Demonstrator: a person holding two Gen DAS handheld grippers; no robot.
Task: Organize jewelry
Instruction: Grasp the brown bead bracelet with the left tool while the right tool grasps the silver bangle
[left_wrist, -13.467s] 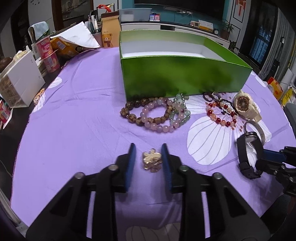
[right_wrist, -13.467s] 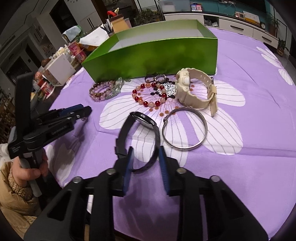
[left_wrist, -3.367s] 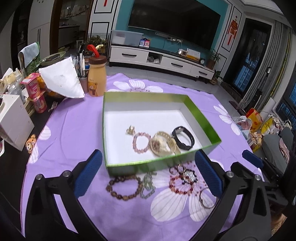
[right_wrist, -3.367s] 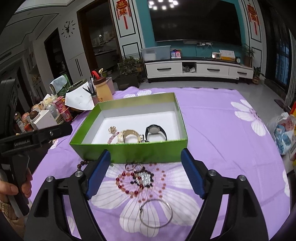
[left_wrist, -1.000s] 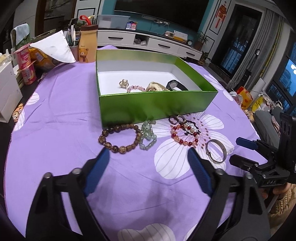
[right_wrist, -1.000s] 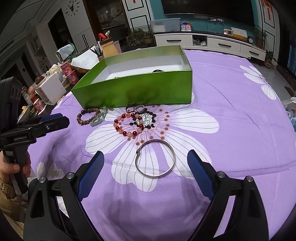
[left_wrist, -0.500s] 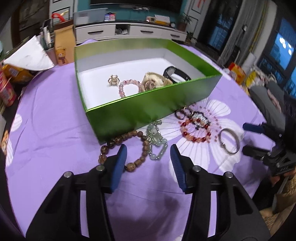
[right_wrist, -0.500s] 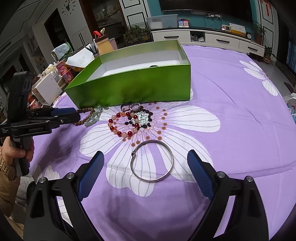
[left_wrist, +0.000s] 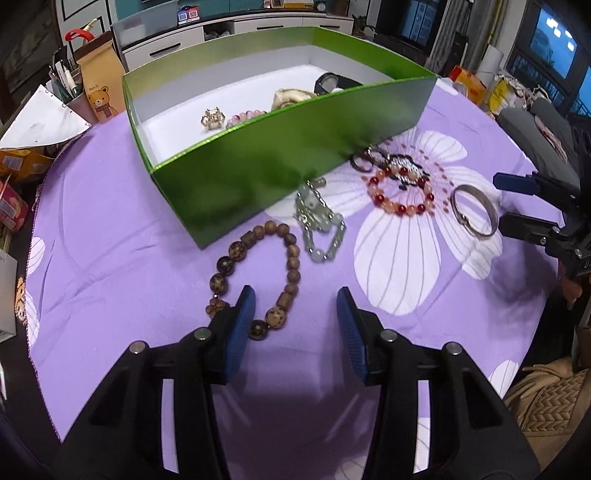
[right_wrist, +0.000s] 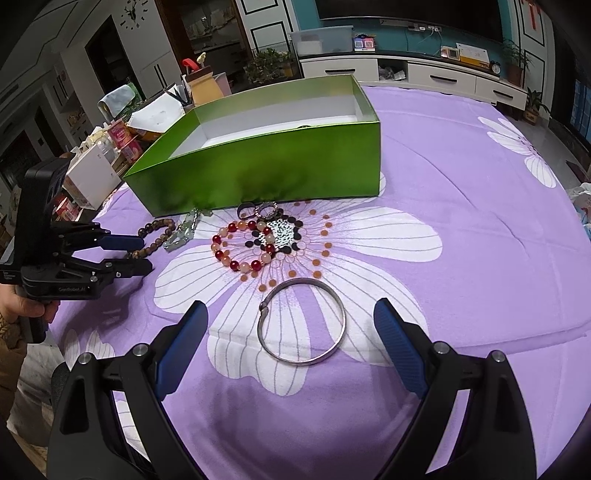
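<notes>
A green box on the purple cloth holds a gold brooch, a pink bead bracelet, a cream watch and a black watch. In front of it lie a brown wooden bead bracelet, a jade bracelet, a red bead bracelet, dark rings and a silver bangle. My left gripper is open and empty, its jaws around the near end of the brown bracelet. My right gripper is wide open and empty, either side of the silver bangle.
A bear-print carton, paper and snack packs stand at the table's far left. A white box sits beyond the table edge. A TV cabinet is far behind. The cloth to the right of the box shows only flower prints.
My left gripper has dropped lower and moved forward over the brown bracelet, jaws narrower than a second ago. My right gripper has moved in closer to the silver bangle.
</notes>
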